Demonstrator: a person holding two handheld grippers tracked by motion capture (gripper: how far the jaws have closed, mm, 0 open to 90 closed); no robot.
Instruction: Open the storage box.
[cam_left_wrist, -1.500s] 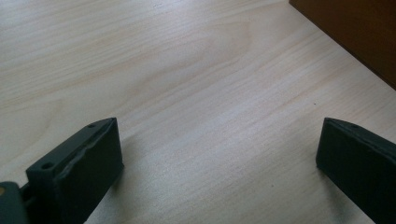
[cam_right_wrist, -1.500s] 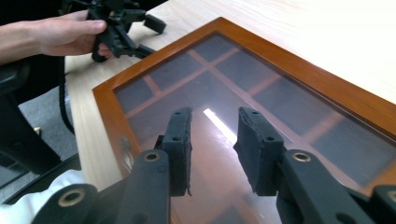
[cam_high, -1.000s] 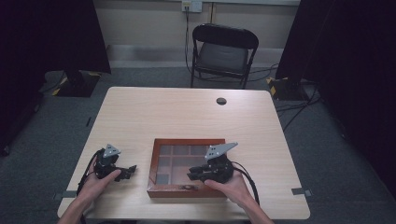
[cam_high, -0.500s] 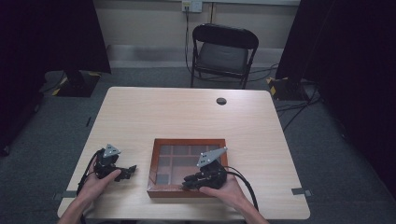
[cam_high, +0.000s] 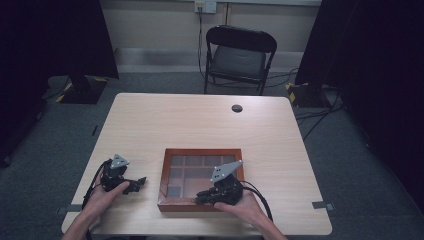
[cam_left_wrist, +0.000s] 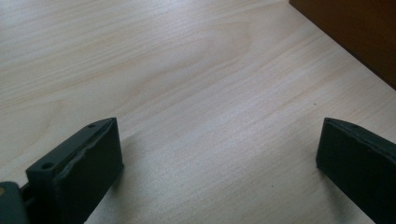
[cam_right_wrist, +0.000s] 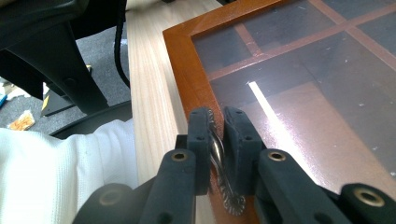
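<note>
Here: right gripper (cam_right_wrist: 217, 122) jaws pinch metal latch (cam_right_wrist: 219, 161) on glass-lidded wooden box (cam_high: 165, 172); left gripper (cam_left_wrist: 217, 149) jaws wide.

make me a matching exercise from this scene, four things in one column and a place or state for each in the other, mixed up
Things:
1. left gripper
2. right gripper
3. wooden box
4. folding chair

Places or states:
A. on the floor beyond the table's far edge
B. jaws wide apart over bare tabletop
C. on the table near its front edge, glass lid closed
D. jaws closed on a small metal latch at the box's front edge

Pairs: 1-B, 2-D, 3-C, 4-A
</note>
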